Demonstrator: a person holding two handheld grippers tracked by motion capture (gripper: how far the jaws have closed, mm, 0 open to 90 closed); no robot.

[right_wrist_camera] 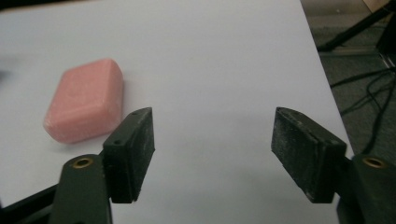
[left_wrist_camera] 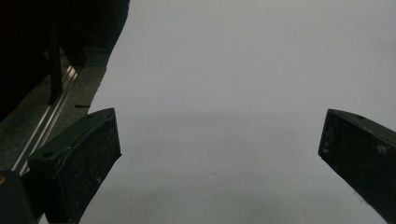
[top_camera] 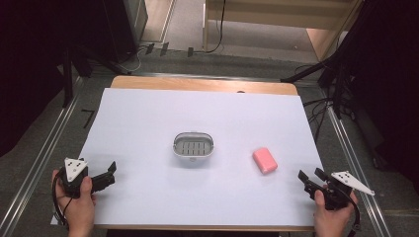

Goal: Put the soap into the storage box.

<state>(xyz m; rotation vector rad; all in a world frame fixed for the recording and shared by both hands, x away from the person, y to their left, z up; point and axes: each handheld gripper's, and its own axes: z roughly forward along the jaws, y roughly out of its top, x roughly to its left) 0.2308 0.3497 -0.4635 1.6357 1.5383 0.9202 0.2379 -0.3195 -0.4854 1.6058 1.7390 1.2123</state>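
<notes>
Two grippers wait, soap lies loose

Both the left gripper (top_camera: 109, 170) and right gripper (top_camera: 310, 177) hover with jaws apart, empty, over the white sheet (top_camera: 148, 118). Beyond the right one, the matte pink soap bar (top_camera: 265, 160), rounded-oblong, lies diagonally, right of the slotted oval soap dish (top_camera: 193, 146). Wooden table edge (top_camera: 197, 84) farthest.

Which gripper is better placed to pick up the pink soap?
Probably the right gripper: its open jaws are near the soap. The left gripper is beyond the dish.

L claw (left_wrist_camera: 219, 154) tips cut off, frame edge
</notes>
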